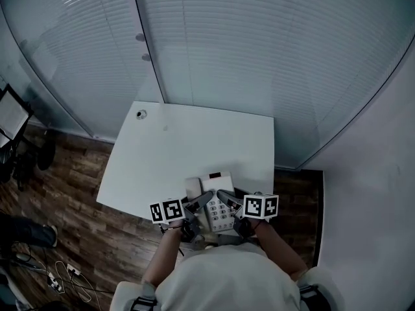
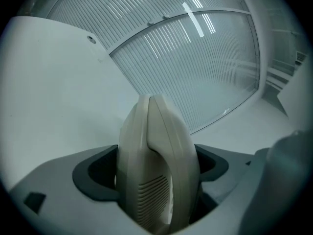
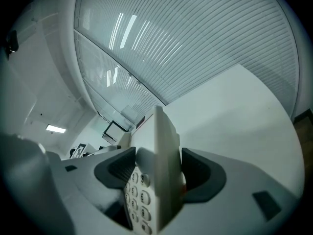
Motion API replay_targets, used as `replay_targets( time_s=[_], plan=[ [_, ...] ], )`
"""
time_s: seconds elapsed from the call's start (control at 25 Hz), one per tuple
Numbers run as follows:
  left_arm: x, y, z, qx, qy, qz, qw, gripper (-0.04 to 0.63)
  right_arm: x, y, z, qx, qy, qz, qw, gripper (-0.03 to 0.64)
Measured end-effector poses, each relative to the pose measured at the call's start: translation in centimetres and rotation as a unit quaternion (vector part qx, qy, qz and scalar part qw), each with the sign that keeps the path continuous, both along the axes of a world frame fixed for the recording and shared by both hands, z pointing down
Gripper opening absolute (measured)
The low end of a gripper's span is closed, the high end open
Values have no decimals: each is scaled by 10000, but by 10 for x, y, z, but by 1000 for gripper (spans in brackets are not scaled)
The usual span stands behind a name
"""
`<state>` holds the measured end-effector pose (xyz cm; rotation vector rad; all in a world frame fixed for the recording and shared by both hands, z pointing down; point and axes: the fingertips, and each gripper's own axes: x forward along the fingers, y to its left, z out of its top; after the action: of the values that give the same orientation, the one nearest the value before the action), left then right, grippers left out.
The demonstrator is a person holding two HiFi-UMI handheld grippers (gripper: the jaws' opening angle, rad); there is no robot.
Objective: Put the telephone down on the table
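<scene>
A cream desk telephone (image 1: 214,203) with a keypad and handset hangs over the near edge of the white table (image 1: 188,151), held between both grippers. My left gripper (image 1: 194,211) is shut on its handset side (image 2: 154,170), which fills the space between the dark pads. On the right, my right gripper (image 1: 228,207) is shut on the keypad side (image 3: 154,180), whose number keys (image 3: 139,197) show beside the left pad. Whether the telephone touches the tabletop is hidden.
The table stands against a glass wall with blinds (image 1: 259,50). A small round fitting (image 1: 141,114) sits at the table's far left corner. Dark wood floor (image 1: 71,186) lies to the left, with cables (image 1: 61,277) and a chair (image 1: 16,128).
</scene>
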<state>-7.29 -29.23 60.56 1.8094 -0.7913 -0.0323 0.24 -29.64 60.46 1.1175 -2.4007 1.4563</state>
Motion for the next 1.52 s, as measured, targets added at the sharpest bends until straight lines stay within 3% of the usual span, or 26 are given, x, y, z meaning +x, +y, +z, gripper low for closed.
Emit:
replay_targets(
  time_s=[1.16, 1.52],
  plan=[
    [-7, -76, 69, -438, -157, -76, 9989, 433, -8, -76, 67, -316, 107, -15, 9994, 307],
    [-7, -88, 74, -288, -293, 22, 9992, 433, -8, -86, 74, -290, 36, 83, 9995, 307]
  ],
)
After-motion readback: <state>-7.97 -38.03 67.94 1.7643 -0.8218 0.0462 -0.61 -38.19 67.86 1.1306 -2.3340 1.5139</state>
